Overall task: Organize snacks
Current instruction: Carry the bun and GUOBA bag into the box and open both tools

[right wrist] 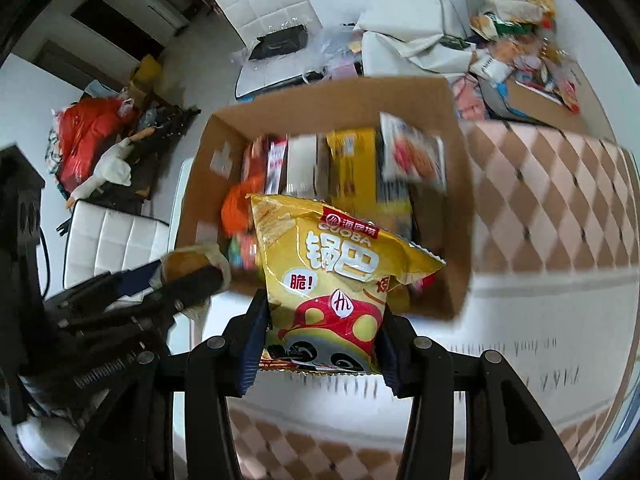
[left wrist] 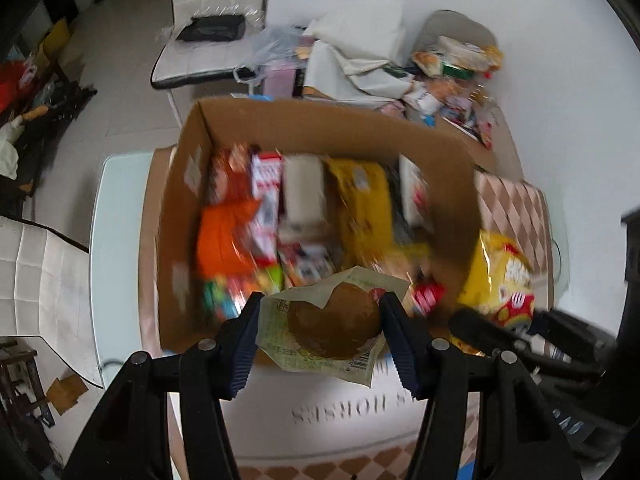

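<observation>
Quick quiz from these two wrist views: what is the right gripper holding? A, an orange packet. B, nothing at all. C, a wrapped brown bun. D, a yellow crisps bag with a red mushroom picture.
D: in the right wrist view the right gripper has its jaws pressed on the yellow crisps bag, above the cardboard box; the wrapped brown bun sits in the left gripper.

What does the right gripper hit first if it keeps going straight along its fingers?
Likely the near wall of the cardboard box or the snacks just inside; the yellow chip bag held by the right gripper leads. Depth unclear.
</observation>
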Motion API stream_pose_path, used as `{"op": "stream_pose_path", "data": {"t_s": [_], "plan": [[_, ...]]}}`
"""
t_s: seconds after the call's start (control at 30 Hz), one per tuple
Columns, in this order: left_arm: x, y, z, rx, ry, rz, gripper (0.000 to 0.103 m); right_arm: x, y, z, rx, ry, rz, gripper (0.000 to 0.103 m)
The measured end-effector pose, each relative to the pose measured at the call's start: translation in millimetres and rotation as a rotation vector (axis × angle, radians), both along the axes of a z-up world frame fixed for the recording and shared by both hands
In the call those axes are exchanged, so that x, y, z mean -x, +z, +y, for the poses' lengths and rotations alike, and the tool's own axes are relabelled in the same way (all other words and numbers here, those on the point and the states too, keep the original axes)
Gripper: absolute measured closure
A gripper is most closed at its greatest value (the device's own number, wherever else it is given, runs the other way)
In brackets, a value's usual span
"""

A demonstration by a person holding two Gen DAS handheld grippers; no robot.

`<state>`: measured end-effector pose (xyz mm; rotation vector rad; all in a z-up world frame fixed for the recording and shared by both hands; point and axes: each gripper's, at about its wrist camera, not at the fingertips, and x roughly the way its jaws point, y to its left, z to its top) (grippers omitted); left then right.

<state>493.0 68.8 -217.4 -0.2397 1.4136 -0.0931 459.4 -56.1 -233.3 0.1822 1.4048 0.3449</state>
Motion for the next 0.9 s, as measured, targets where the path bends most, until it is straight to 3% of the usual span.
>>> {"op": "stream_pose_path", "data": {"t_s": [0.17, 0.33, 0.73, 0.8, 0.83, 0.87, 0.9], "plan": [[-74.2, -32.3, 32.4, 0.034, 0.040, 0.096, 0.047, -71.8, -52.3, 22.9, 0.037, -0.037, 0.062, 0.052], [-114.5, -69.5, 41.9, 0.057, 0.037, 0.191, 0.047, -109.4, -92.7, 35.4, 0.076, -0.047, 0.097, 0.052], [-135.6, -131.3, 33.1, 0.045, -0.002, 0.346, 0.046, -152.2, -144.1, 54.7, 0.134, -0.041, 0.146, 0.051], [-135.4, -131.6, 33.8, 0.058, 0.008, 0.338, 0.040, -155.4, -151.6, 54.4, 0.131, -0.045, 0.171, 0.049], [-135.3, -130.6, 34.3, 0.056, 0.013, 0.330, 0.029, -156.3, -154.1, 54.2, 0.133, -0.048, 0.179, 0.044], [-135.1, -128.7, 34.7, 0.055, 0.018, 0.320, 0.019, -156.7, -156.4, 53.8, 0.138, -0.050, 0.186, 0.039], [-135.0, -126.5, 35.3, 0.056, 0.020, 0.310, 0.017, -156.6, -157.2, 53.3, 0.142, -0.051, 0.191, 0.026]]}}
